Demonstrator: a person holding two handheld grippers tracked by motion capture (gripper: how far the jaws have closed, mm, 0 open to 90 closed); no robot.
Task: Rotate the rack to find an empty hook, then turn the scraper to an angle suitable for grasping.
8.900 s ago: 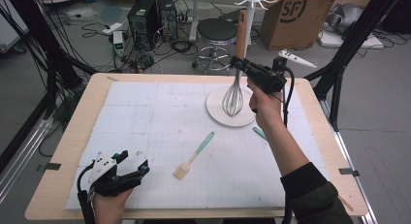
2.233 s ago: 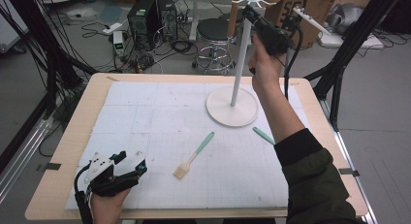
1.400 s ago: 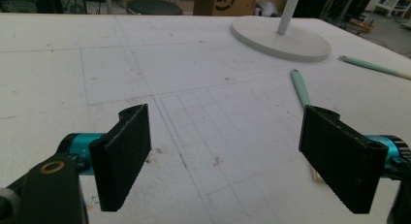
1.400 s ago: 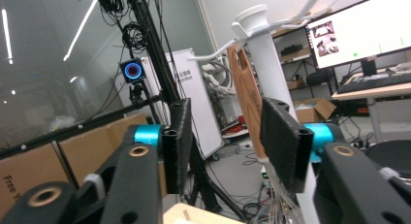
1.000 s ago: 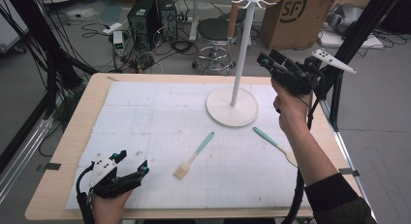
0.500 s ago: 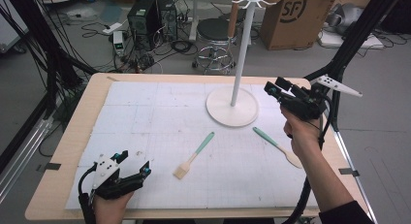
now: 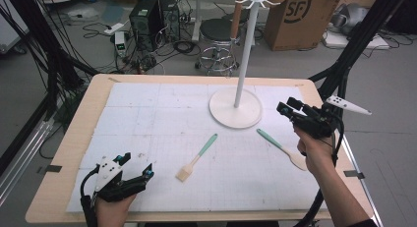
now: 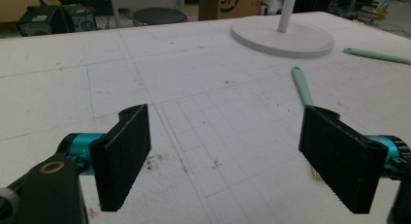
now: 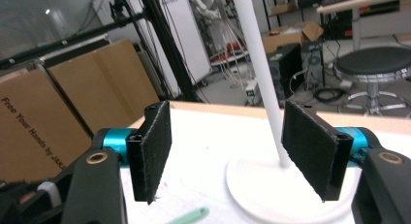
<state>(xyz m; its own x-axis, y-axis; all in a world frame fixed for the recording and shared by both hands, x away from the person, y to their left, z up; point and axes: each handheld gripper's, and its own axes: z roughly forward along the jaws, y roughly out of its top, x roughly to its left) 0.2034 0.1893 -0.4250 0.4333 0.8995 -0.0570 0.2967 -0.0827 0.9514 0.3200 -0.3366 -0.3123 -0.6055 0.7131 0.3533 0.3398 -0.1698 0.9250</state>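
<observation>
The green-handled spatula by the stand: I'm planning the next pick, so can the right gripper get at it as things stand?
Probably yes: the right gripper is open and empty, and the spatula lies flat just below it, nothing over it.

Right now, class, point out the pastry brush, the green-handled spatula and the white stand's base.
pastry brush (image 7: 198, 156), high view, on its green handle.
green-handled spatula (image 7: 269, 138), high view, on its handle.
white stand's base (image 7: 227, 113), high view, on the round disc.

The surface (image 7: 147, 114) is showing white with a faint grid, edged in pale wood; the stand (image 7: 236, 109) on it is gleaming white; just beside the stand, a brush (image 7: 196, 157) and a spatula (image 7: 278, 146) are wearing mint-green handles; each tool is showing black pads and teal fittings.
</observation>
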